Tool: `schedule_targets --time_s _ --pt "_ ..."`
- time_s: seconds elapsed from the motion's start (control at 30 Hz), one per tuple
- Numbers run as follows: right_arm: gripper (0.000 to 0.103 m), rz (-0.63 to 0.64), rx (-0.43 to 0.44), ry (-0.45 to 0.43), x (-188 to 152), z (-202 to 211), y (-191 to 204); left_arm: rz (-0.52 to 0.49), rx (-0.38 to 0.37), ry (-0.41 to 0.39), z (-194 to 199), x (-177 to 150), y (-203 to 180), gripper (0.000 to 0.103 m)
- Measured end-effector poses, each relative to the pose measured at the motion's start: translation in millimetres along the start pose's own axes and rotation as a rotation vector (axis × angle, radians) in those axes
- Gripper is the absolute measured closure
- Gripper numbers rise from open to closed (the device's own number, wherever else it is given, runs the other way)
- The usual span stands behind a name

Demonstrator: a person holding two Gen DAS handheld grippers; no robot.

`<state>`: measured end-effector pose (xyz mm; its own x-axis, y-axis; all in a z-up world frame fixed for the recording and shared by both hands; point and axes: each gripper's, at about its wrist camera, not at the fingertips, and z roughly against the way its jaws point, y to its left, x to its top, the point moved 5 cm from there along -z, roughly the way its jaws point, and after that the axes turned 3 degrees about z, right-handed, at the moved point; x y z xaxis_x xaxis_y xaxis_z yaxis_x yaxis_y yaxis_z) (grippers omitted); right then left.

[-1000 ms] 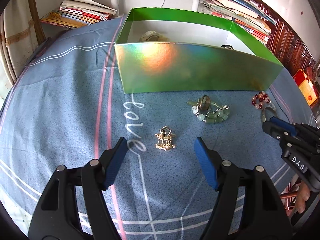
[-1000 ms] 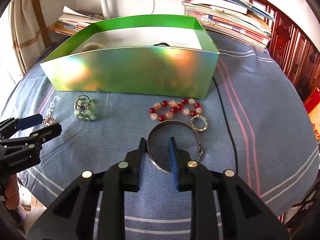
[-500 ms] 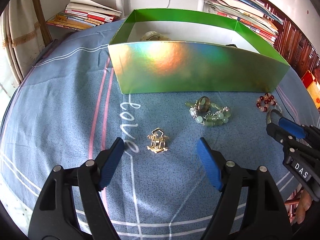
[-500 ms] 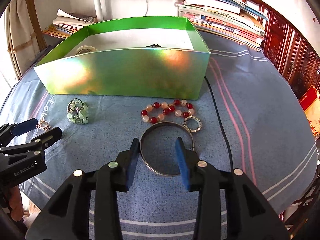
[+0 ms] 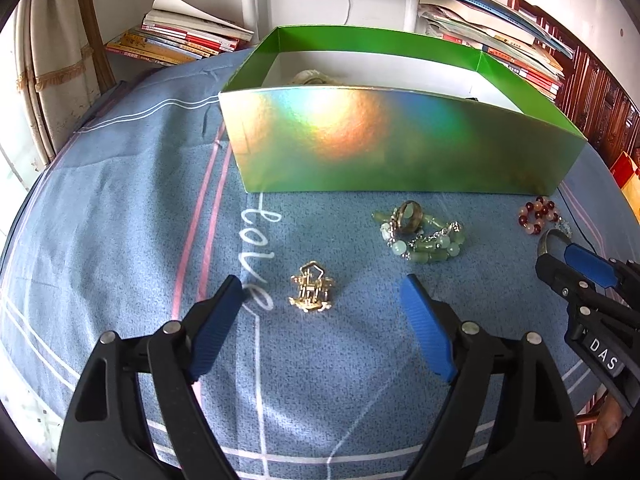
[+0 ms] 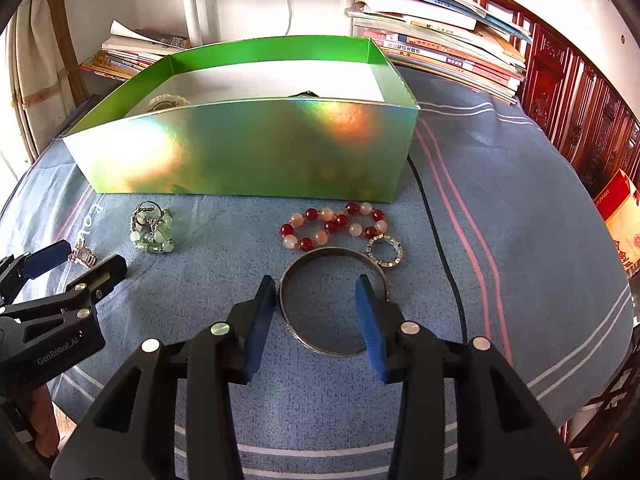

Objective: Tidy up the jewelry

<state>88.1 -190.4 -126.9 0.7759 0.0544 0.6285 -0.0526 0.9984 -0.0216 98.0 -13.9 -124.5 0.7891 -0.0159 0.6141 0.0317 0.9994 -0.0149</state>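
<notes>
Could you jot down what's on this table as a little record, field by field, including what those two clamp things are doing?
surface: blue cloth with stripes
box: green box, open top, at the back
in front of box: green bead bracelet, red and pink bead bracelet, small sparkly ring, silver bangle, gold clip
left gripper: jaws opening, gold clip between them, untouched
right gripper: jaws opening, straddling the bangle's left side, no grip
</notes>
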Motion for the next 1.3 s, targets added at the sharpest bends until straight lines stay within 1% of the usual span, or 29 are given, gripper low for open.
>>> schedule_targets --time_s 0.03,0.2,0.43,0.6,0.73,0.8,0.87,1.3 --pt "0.061 0.001 0.000 -0.001 0.1 0.1 0.1 -0.005 -0.003 -0.001 -0.5 -0.8 -1.2 0.015" --pt "0.060 0.000 0.006 -0.001 0.3 0.3 0.4 -0.005 -0.001 -0.002 -0.9 -2.9 -3.7 0.010" --pt "0.059 0.001 0.009 -0.003 -0.1 0.4 -0.1 -0.005 0.000 -0.007 -0.3 -3.8 -4.5 0.010" --pt "0.055 0.003 0.010 -0.005 -0.3 0.0 1.4 -0.005 0.000 -0.008 0.0 -4.0 -4.0 0.009" --pt "0.052 0.002 0.010 -0.005 -0.4 -0.3 1.9 -0.004 0.001 -0.007 -0.1 -4.2 -3.6 0.006" --pt "0.049 0.003 0.012 -0.005 -0.6 -0.4 2.6 -0.004 0.001 -0.008 -0.3 -4.1 -3.4 0.005" --pt "0.048 0.006 0.014 -0.005 -0.7 -0.9 4.0 -0.004 0.001 -0.011 -0.3 -3.6 -3.0 0.004" --pt "0.047 0.008 0.013 -0.011 -0.2 -0.8 4.7 -0.004 0.000 -0.010 -0.3 -3.6 -3.2 0.004"
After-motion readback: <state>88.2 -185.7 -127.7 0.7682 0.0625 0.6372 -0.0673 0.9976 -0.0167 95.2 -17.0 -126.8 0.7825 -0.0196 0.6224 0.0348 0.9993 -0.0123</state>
